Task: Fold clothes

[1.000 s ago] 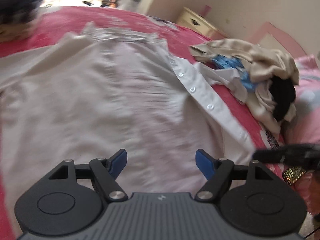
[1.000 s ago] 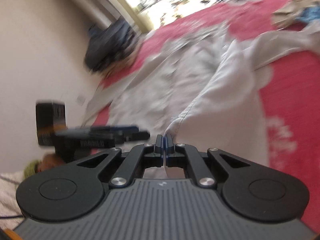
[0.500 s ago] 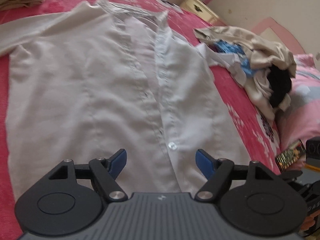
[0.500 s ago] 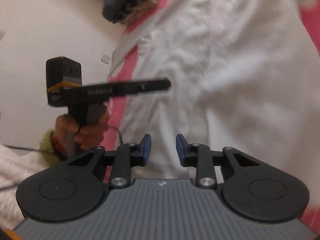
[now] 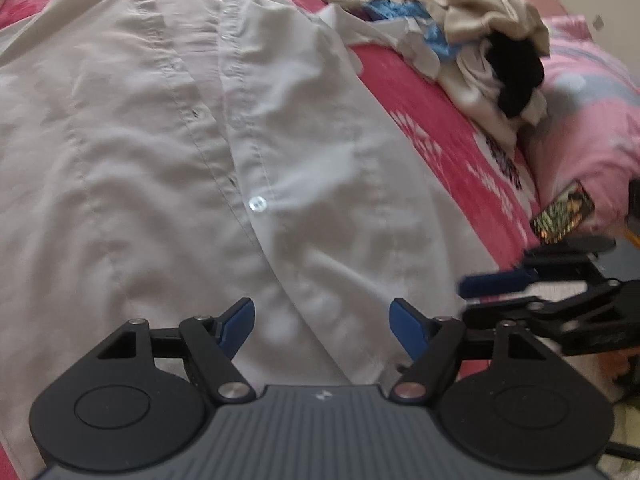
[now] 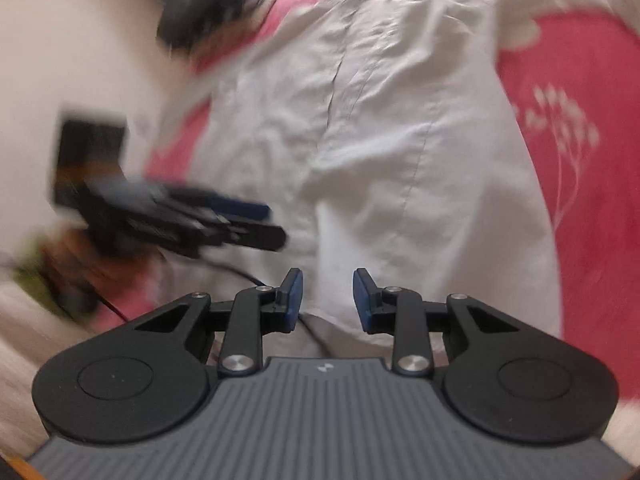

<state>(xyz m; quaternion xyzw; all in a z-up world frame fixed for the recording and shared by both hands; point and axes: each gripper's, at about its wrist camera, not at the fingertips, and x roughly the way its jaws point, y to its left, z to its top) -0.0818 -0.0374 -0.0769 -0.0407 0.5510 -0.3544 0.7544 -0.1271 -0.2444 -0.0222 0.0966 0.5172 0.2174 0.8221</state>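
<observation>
A white button-up shirt [image 5: 168, 128] lies spread front-up on a red bedspread [image 5: 436, 112], collar at the far end. My left gripper [image 5: 322, 318] is open and empty, hovering over the shirt's lower hem near the button placket. My right gripper [image 6: 327, 298] is open and empty above the hem of the same shirt [image 6: 400, 128]. The right gripper also shows at the right edge of the left wrist view [image 5: 500, 284]. The left gripper shows blurred at the left of the right wrist view [image 6: 240, 224].
A pile of beige, blue and black clothes [image 5: 460, 40] lies at the far right of the bed beside a pink pillow [image 5: 580, 112]. A small patterned packet [image 5: 562, 216] lies near the bed's right edge. A dark bundle [image 6: 208, 4] sits by the wall [image 6: 60, 40].
The right gripper let go of the shirt edge a second ago and has opened wider. Both grippers have moved nearer the shirt's hem. The shirt now lies flat with both front panels closed.
</observation>
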